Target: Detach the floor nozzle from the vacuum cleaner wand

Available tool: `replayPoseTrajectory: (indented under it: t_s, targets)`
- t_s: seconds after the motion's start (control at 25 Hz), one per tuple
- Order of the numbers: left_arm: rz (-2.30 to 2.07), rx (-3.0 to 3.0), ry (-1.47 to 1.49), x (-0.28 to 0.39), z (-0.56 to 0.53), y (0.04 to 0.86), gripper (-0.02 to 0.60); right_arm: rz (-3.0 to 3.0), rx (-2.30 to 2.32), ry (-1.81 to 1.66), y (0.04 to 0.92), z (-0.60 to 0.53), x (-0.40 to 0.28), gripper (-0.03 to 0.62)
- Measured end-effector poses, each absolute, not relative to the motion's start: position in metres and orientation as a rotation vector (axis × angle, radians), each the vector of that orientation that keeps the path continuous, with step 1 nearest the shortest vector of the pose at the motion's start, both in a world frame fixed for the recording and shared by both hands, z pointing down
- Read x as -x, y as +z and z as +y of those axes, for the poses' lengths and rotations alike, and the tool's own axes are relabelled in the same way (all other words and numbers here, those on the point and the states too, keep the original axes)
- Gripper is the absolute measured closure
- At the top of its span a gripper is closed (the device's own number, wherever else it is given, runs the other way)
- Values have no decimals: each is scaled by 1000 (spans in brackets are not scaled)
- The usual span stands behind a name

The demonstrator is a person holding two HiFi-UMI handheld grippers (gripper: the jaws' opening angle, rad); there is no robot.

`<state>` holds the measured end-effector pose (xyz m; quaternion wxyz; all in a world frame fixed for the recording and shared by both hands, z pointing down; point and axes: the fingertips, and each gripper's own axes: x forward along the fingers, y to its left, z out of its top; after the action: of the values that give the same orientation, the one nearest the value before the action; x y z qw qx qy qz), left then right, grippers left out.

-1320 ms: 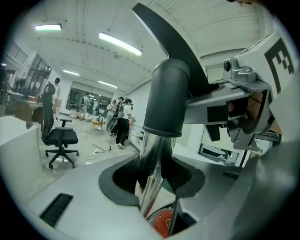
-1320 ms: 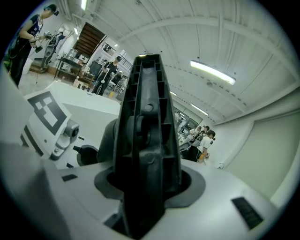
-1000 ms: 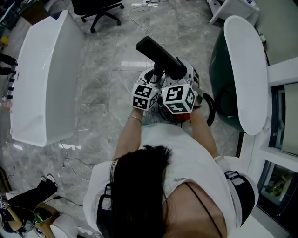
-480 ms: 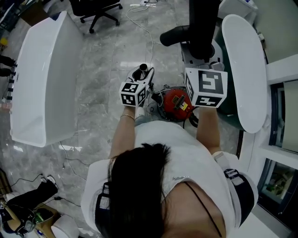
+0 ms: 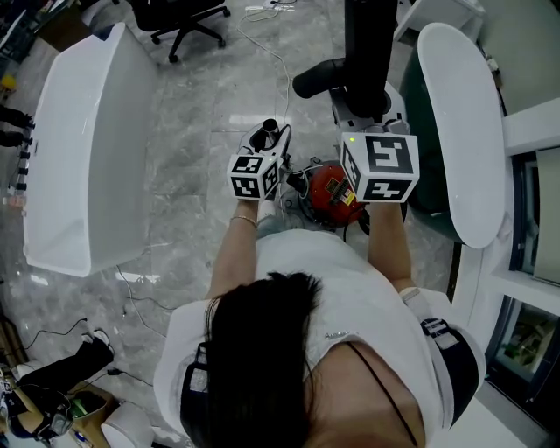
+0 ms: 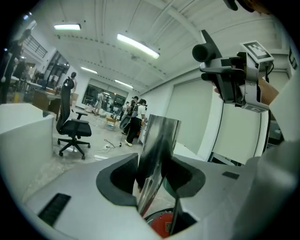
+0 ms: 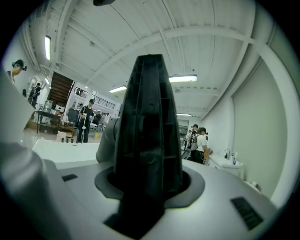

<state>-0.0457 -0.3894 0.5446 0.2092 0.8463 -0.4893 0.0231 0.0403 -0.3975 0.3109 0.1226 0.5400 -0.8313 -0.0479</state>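
Note:
The black floor nozzle (image 5: 367,48) stands upright at the head view's upper right, its round neck (image 5: 317,77) pointing left. My right gripper (image 5: 374,122) is shut on it, and in the right gripper view the nozzle (image 7: 147,136) fills the space between the jaws. My left gripper (image 5: 268,147) is shut on the shiny metal wand (image 6: 158,150), whose open end (image 5: 267,133) shows just beyond the marker cube. Nozzle and wand are apart, with bare floor between them. The red vacuum body (image 5: 332,194) lies on the floor under both hands.
A long white table (image 5: 79,149) runs down the left and a white oval table (image 5: 457,131) down the right. A black office chair (image 5: 179,17) and a white cable (image 5: 262,44) are at the far end of the grey marble floor. People stand far off.
The nozzle was joined to the wand in front of me. My right gripper has since risen and swung right with the nozzle, now apart from the wand. The left gripper shifted slightly left.

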Motion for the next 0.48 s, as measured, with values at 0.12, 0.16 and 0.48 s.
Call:
replayPoseTrajectory:
  t_s: [0.12, 0.16, 0.48]
  targets:
    - [-1393, -2310, 40, 49, -391, 542, 412, -2437, -1573, -122, 314, -396, -41, 402]
    - [-1407, -2289, 22, 51, -391, 540, 399, -2445, -1569, -114, 315, -395, -41, 402]
    - [-1533, -2265, -110, 55, -372, 496, 348, -2489, -1568, -40, 319, -392, -55, 402]
